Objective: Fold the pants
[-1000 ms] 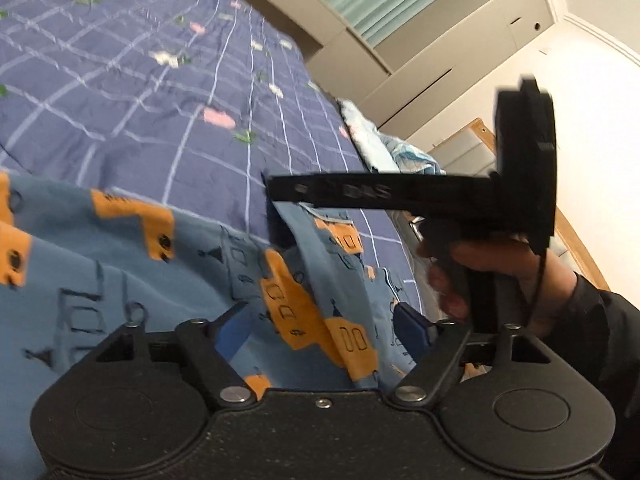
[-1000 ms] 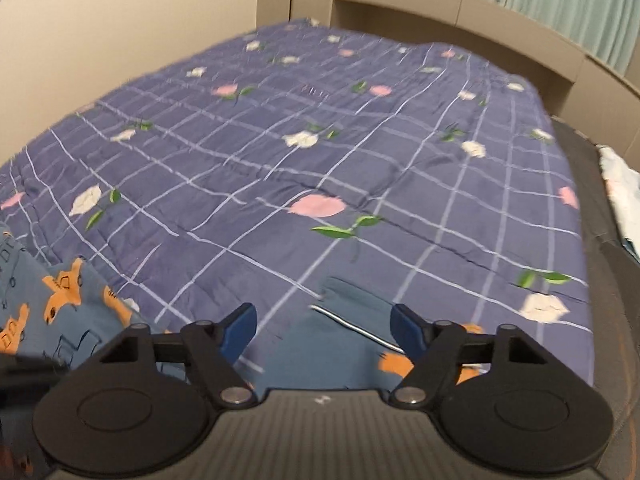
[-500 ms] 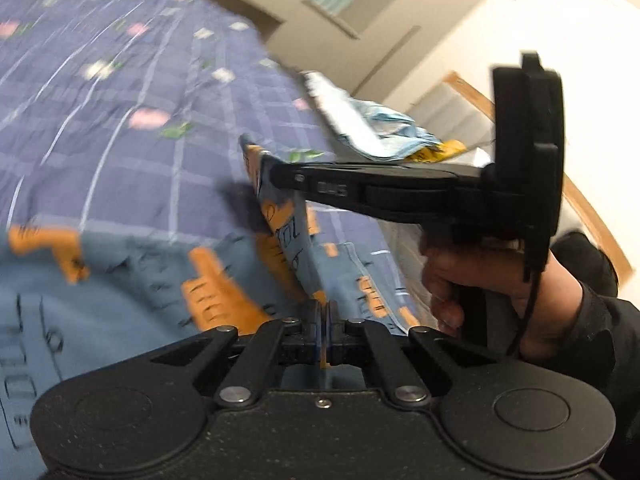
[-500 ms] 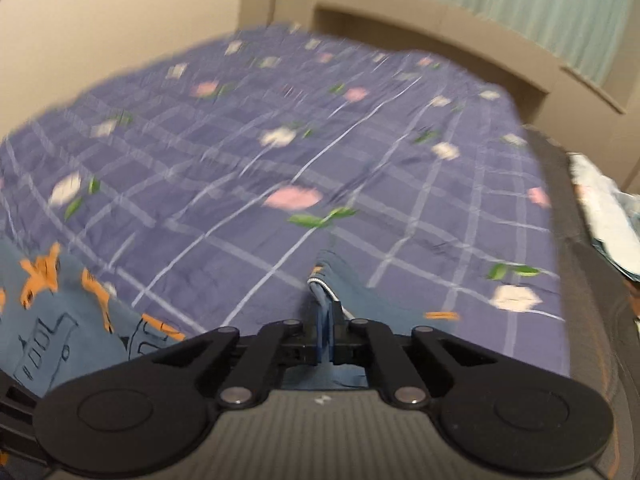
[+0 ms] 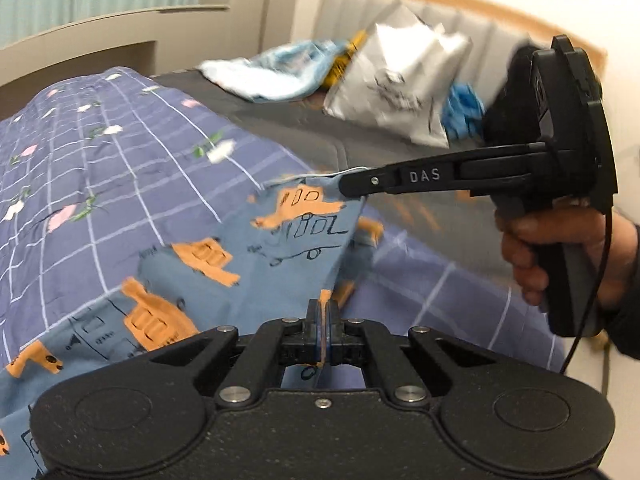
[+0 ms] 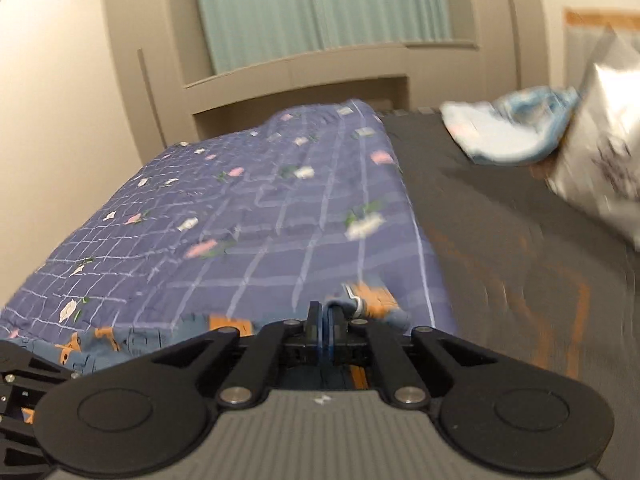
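Observation:
The pants (image 5: 208,264) are blue with orange prints and lie on the quilt, one edge raised off it. My left gripper (image 5: 322,312) is shut on that edge, the cloth pinched between its blue pads. The right gripper (image 5: 346,184) comes in from the right, held by a person's hand (image 5: 560,248), and its tip is clamped on the far corner of the same edge. In the right wrist view, the right gripper (image 6: 324,316) is shut on a bunched fold of the pants (image 6: 380,300). The cloth hangs stretched between the two grippers.
A purple checked quilt with flowers (image 5: 100,168) covers the bed, beside a bare dark grey mattress (image 6: 500,232). At the headboard end lie a crumpled silver bag (image 5: 400,88), a light blue cloth heap (image 5: 280,72) and a small blue item (image 5: 464,112). Green curtains (image 6: 320,8) hang behind.
Both grippers went from open to shut on the pants' edge. They then lifted it and swung sideways, rolling, so the mattress and the silver bag came into view.

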Motion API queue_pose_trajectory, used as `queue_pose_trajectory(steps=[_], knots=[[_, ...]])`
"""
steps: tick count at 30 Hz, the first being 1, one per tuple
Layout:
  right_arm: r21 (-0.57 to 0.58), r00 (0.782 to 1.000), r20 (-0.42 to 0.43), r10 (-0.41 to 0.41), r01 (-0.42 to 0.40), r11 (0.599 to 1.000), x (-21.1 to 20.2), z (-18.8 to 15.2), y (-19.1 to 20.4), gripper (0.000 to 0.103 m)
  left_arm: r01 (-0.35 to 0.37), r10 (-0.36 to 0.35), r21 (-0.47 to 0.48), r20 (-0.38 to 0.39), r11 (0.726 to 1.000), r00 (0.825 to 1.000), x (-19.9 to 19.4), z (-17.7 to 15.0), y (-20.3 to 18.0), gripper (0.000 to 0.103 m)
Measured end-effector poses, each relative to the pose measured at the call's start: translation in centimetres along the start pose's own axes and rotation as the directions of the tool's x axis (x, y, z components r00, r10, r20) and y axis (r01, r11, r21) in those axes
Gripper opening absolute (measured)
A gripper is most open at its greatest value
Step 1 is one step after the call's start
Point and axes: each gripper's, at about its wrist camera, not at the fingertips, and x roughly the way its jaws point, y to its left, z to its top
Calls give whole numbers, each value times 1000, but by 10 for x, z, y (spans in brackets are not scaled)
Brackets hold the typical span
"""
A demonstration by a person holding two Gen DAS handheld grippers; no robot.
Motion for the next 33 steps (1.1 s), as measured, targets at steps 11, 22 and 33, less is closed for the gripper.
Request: queue_pose_trajectory(steps=[11,22,33], knots=[[201,1000,-14,24,-20,979,-9,-49,-61,62,-7,6,-103,-5,995,1000,12,23,48,68],[297,990,-77,117,-90,951,26,-43,-88,61,67,-76,-104,-83,992,994,124,111,105,68],[357,990,-69,127,-94,929,28,-47,-97,44,78,-88,-65,-173,995,981,162,107,95,47]])
